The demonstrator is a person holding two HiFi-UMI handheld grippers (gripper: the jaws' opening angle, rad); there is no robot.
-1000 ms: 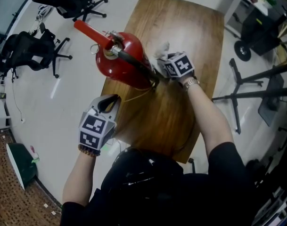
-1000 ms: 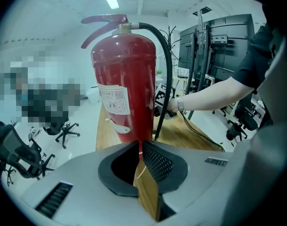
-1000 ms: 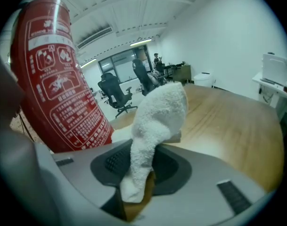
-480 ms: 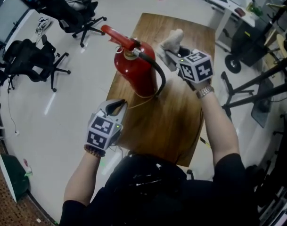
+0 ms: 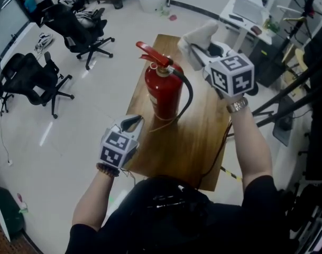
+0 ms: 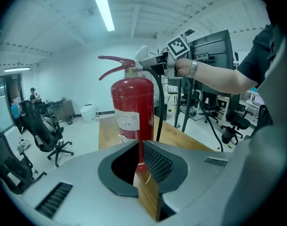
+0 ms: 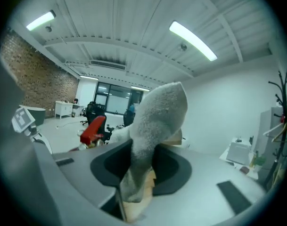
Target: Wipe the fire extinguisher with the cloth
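Note:
A red fire extinguisher (image 5: 163,91) with a black hose stands upright on the wooden table (image 5: 203,136). My right gripper (image 5: 195,54) is raised to the right of the extinguisher's handle, level with its top, and is shut on a white fluffy cloth (image 5: 199,36). In the right gripper view the cloth (image 7: 157,112) fills the jaws and the red handle (image 7: 93,128) shows to the left. My left gripper (image 5: 134,121) hovers at the table's near left edge, shut and empty. In the left gripper view it (image 6: 139,147) points at the extinguisher (image 6: 131,112).
Black office chairs (image 5: 76,25) stand on the floor to the left. Desks with equipment (image 5: 253,9) and black stands (image 5: 287,97) are at the back right. The table's left edge (image 5: 131,99) runs close to the extinguisher.
My right gripper has risen with the cloth from beside the extinguisher's body to the level of its top. The left gripper has lifted a little and stays shut.

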